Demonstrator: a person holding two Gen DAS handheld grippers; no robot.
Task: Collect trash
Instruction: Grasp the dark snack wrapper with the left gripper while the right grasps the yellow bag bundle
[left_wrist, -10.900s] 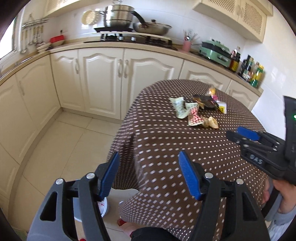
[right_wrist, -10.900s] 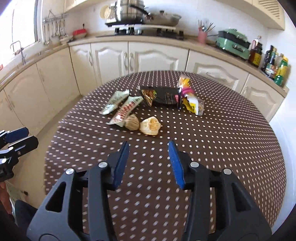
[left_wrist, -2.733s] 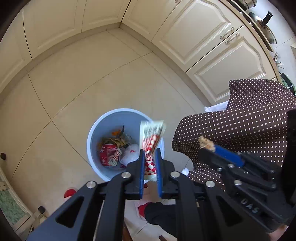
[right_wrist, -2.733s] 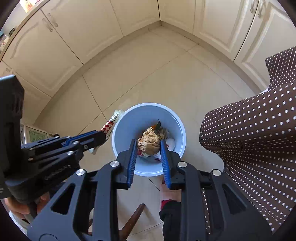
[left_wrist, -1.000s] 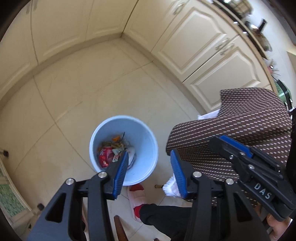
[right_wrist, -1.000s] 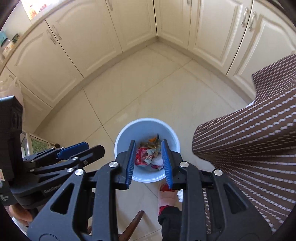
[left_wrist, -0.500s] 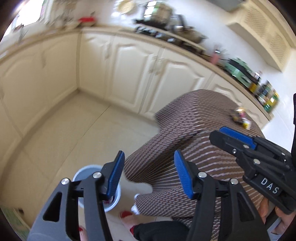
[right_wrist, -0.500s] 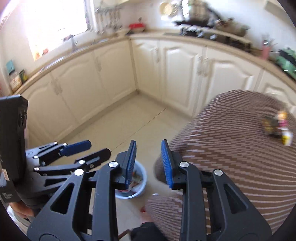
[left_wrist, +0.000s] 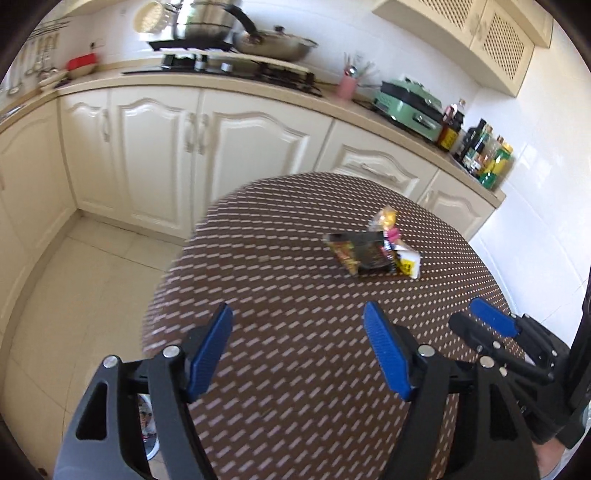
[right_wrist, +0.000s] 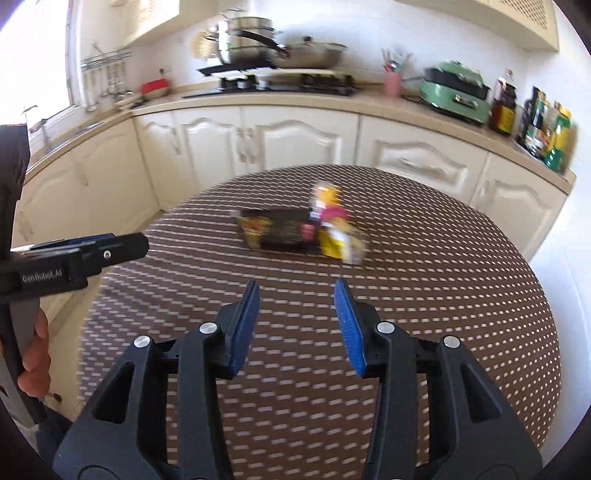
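Trash (left_wrist: 373, 248): small heap of crumpled wrappers lying near the middle of the round counter (left_wrist: 295, 302), which wears a brown cloth with white dots. Lowest is a flat dark packet (right_wrist: 284, 232) with yellow and red print at its left end. A yellow and pink wrapper (right_wrist: 328, 206) sticks up behind it on the right; a yellow-and-white piece (left_wrist: 408, 264) lies against the packet's right edge. All touching one another. Print on them too blurred to read.

Left tool (left_wrist: 297, 328): jaws wide and opening, nothing between them, over the near counter edge, well short of the trash.

Right tool (right_wrist: 297, 306): jaws parted and opening, empty, pointing at the heap from the near side.

Readable writing: "GenRobot.AI" on the left tool's side in the right view; no other lettering can be made out.
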